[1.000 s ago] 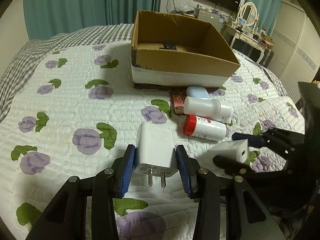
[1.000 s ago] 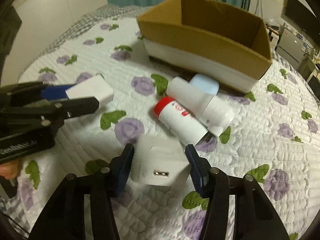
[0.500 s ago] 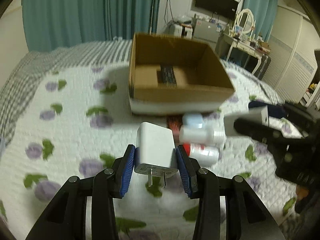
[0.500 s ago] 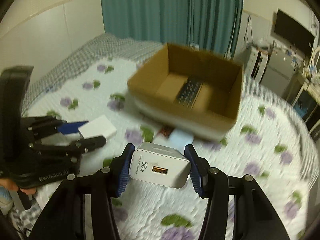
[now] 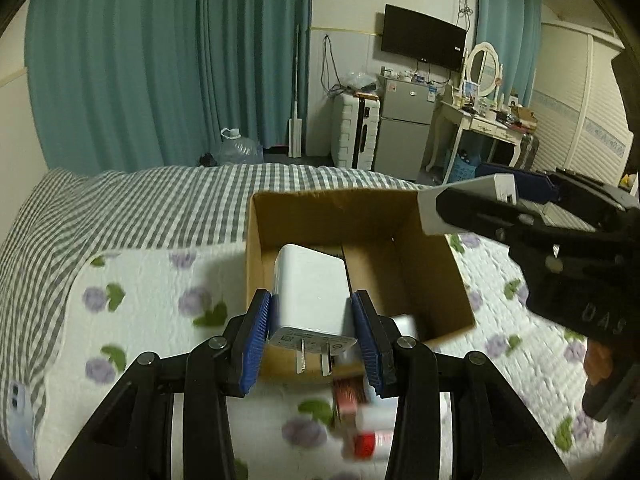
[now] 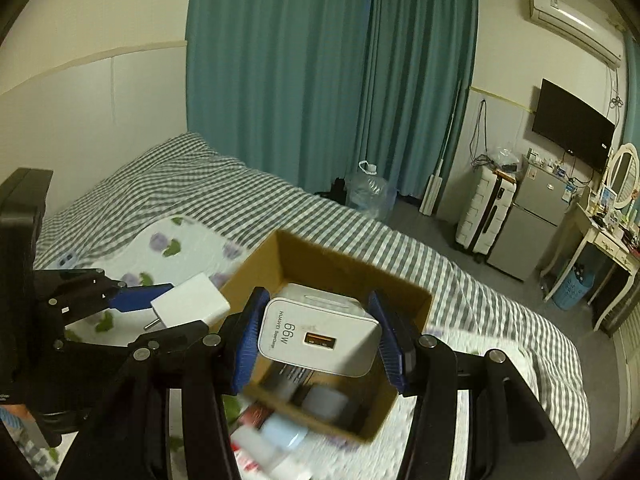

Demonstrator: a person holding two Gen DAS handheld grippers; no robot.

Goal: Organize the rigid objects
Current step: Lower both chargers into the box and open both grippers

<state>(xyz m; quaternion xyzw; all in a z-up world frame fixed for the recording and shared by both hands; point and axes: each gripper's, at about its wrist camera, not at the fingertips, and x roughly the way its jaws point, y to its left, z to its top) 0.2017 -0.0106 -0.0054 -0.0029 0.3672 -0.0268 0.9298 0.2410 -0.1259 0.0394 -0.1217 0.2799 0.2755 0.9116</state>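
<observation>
A white plug adapter (image 5: pixel 310 292) is clamped between the left gripper (image 5: pixel 312 336) fingers, a 66W charger (image 6: pixel 320 330) between the right gripper (image 6: pixel 320 336) fingers, cardboard box (image 5: pixel 440 264) beyond. Collision is risked if both are released together.

Around you: teal curtains (image 5: pixel 168 80), wall-mounted television (image 5: pixel 423 43), small grey fridge (image 5: pixel 404 128), white suitcase (image 5: pixel 354 130), vanity table with oval mirror (image 5: pixel 482 68), water jug (image 6: pixel 370 196), air conditioner (image 6: pixel 576 26).
</observation>
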